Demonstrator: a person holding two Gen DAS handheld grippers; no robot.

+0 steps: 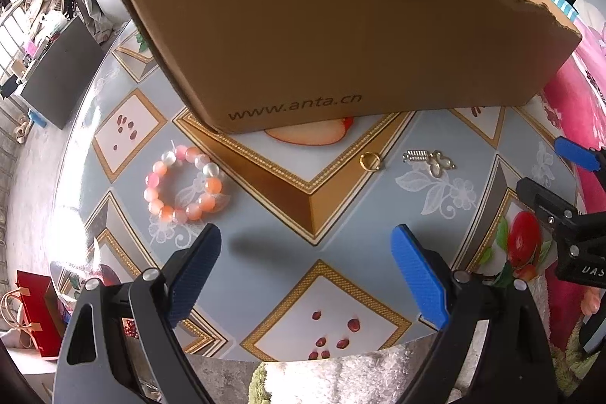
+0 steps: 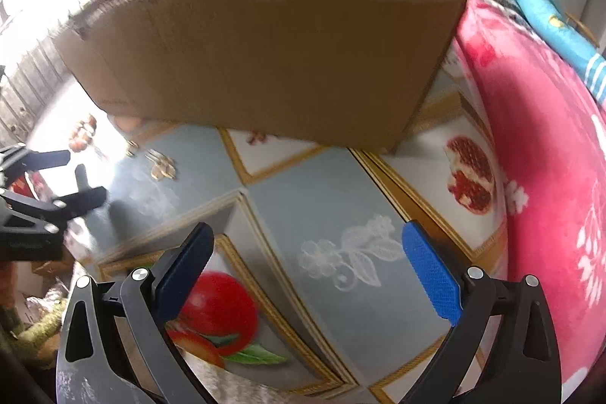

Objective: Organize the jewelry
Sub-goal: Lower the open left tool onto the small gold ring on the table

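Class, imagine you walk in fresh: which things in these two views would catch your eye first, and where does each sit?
The big torn-edged cardboard box stands at the back of the patterned table, filling both views. In front of it, at the left, lies a pink and orange bead bracelet; a small gold ring and a silver butterfly clasp lie further right. Both the left gripper and the right gripper are open and empty.
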